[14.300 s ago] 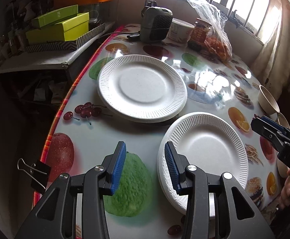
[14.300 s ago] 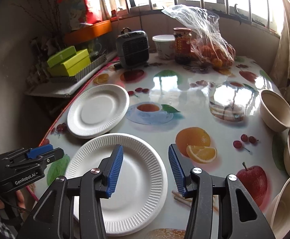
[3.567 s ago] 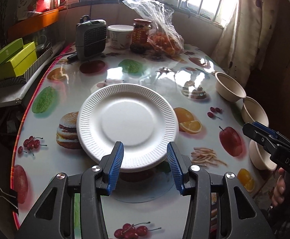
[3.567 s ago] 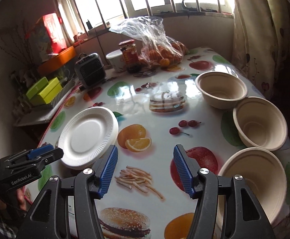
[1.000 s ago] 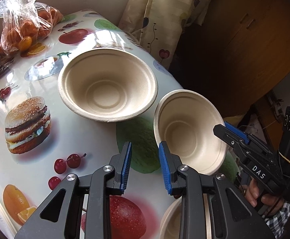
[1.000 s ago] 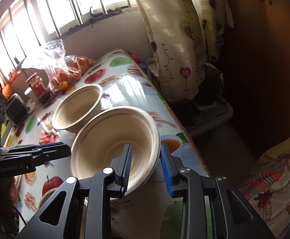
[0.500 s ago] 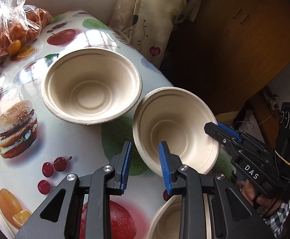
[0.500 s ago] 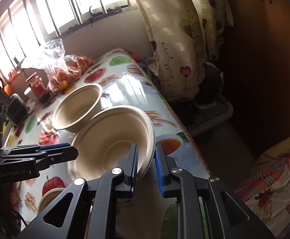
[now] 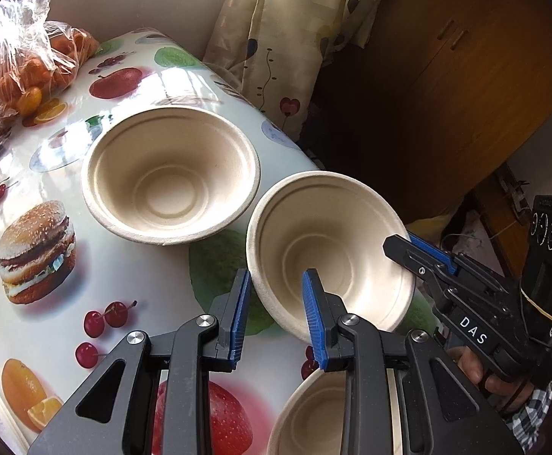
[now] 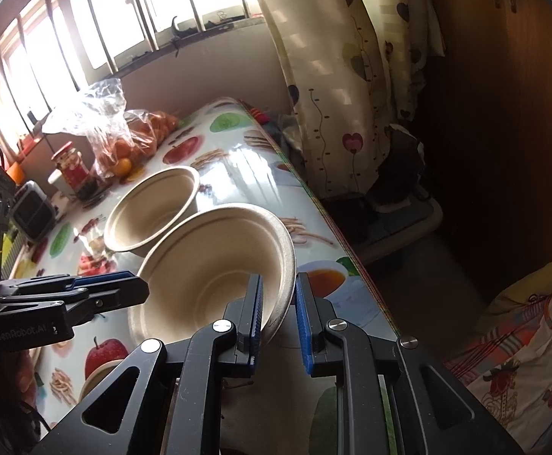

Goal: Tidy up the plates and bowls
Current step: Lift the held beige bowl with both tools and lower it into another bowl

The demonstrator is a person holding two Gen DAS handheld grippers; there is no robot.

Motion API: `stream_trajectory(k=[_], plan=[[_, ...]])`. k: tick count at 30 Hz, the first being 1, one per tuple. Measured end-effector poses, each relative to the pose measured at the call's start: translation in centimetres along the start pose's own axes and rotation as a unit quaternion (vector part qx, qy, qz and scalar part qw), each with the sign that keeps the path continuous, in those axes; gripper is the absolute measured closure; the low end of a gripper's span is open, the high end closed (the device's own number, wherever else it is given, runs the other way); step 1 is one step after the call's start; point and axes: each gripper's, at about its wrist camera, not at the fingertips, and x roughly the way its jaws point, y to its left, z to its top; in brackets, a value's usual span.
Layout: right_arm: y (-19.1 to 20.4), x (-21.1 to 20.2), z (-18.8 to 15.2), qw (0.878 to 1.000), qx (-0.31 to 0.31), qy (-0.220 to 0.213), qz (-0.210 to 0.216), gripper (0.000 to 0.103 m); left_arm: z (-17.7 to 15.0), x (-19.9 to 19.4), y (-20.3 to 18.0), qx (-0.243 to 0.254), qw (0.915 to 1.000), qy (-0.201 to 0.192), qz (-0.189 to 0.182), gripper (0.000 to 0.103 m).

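The middle bowl [image 9: 329, 250] sits tilted at the right edge of the worktop [image 9: 48, 174], its far rim lifted toward the farther bowl [image 9: 170, 174]. The right hand-held gripper [image 10: 279, 311] is clenched on its near rim, one blue pad inside the wall and one outside; a second ago those jaws stood apart around the rim, and half a second ago they had already closed. The bowl has tipped a little more since then, and in the left wrist view its rim now comes close to the farther bowl's rim; whether the two touch I cannot tell.

The left hand-held gripper [image 9: 276, 303] straddles the left side of the same bowl's rim with its jaws narrowly apart, as they were a second ago. Whether its pads press the wall I cannot tell.

The farther bowl stands upright on the worktop and holds nothing. The tilted bowl holds nothing either. A third bowl [image 9: 314, 413] shows only partly under the left hand-held gripper, nearest the camera; its inside is mostly hidden.

Toward the window, a clear plastic bag [image 10: 113, 129] holds oranges, beside a red-labelled jar [image 10: 72, 167]. A curtain [image 10: 348, 76] with a heart pattern hangs past the worktop's edge. A hand [image 9: 492, 375] with a checked sleeve grips the right tool's handle.
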Motion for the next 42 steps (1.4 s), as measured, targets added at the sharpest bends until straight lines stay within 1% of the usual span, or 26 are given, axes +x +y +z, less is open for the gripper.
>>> stream_trajectory(k=[10, 19, 28, 42], plan=[[0.9, -3.0, 0.0, 1.000, -0.011, -0.028, 0.000, 0.086, -0.2, -2.5, -1.1, 0.012, 0.9996, -0.025, -0.002, 0.073], [1.9, -5.8, -0.7, 0.999, -0.017, -0.049, 0.005, 0.086, -1.2, -5.1, -1.8, 0.018, 0.9988, -0.045, -0.003, 0.074], [3.1, -8.1, -3.0, 0.998, -0.019, -0.054, 0.009, 0.086, -3.5, -7.2, -2.1, 0.022, 0.9982, -0.056, -0.002, 0.074], [4.9, -9.8, -7.1, 0.999, -0.012, -0.046, 0.013, 0.086, -7.2, -9.1, -1.8, 0.021, 0.9982, -0.056, -0.001, 0.074]])
